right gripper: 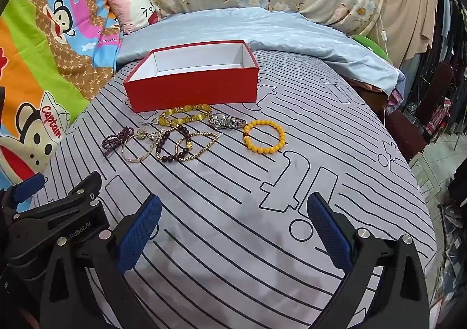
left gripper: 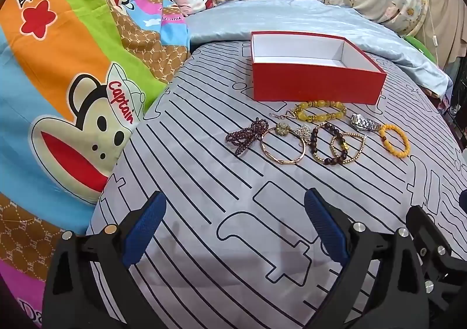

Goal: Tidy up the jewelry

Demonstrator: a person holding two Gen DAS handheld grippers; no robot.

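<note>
Ahead of both wide-open, empty tools, left tool (left gripper: 235,229) and right tool (right gripper: 233,231), light, floppy bracelets lie on the bed before the red box (right gripper: 192,87); the yellow bead bracelet (right gripper: 264,136), nearest the right tool, suits a rim pinch.

Red matt cardboard box (left gripper: 316,87), white paper lining. Grey striped cloth bedsheet (left gripper: 204,183), matt. Silver metal watch (right gripper: 226,122), glossy. Yellow bead bracelet (right gripper: 264,137), smooth, shiny.
</note>
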